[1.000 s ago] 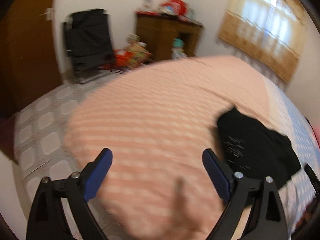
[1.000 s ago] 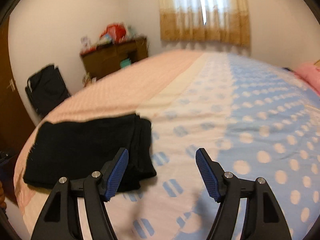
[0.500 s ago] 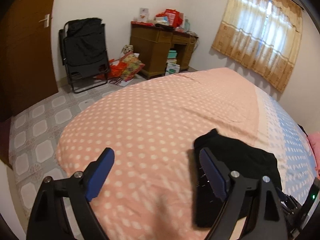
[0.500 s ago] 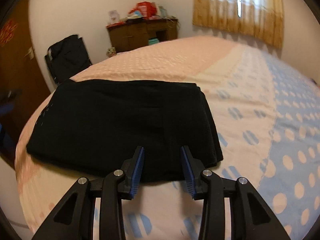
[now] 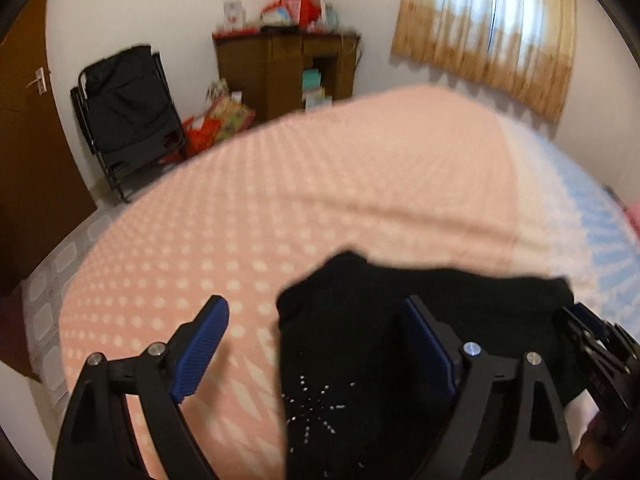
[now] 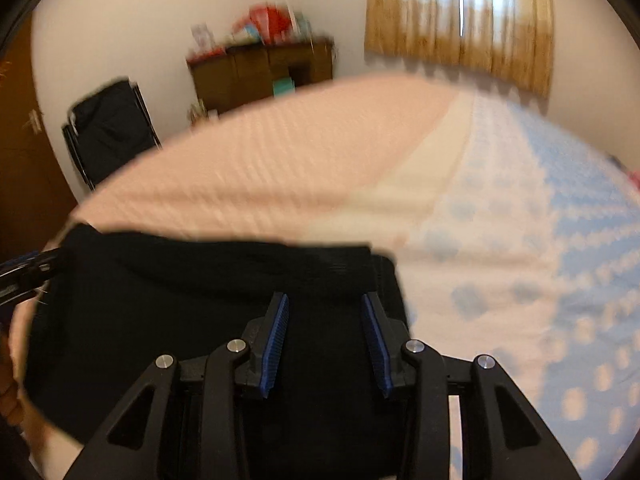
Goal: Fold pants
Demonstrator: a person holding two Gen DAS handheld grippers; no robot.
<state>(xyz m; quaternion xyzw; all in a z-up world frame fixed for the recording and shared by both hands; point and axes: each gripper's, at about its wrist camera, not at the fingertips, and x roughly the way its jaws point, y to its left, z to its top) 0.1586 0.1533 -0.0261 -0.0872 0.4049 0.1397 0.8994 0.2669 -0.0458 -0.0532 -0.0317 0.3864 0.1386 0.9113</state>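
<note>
Black folded pants (image 5: 360, 332) lie on the bed near its front edge; they also show in the right wrist view (image 6: 180, 304). My left gripper (image 5: 316, 340) is wide open, its jaws straddling the pants' left edge, which carries a small sparkly pattern. My right gripper (image 6: 326, 332) hovers over the pants' right part with its jaws partly closed and a gap between the blue pads; nothing shows between them. The right gripper also appears at the right edge of the left wrist view (image 5: 600, 344).
The bed (image 5: 360, 184) has a pink dotted half and a blue dotted half (image 6: 560, 240). A black folding chair (image 5: 128, 116), a wooden cabinet (image 5: 284, 72), a brown door (image 5: 28, 140) and a curtained window (image 5: 488, 28) stand beyond.
Both grippers have moved in closer over the pants. The left gripper now straddles the pants' left edge. The right gripper's jaws stay narrowed, as half a second ago.
</note>
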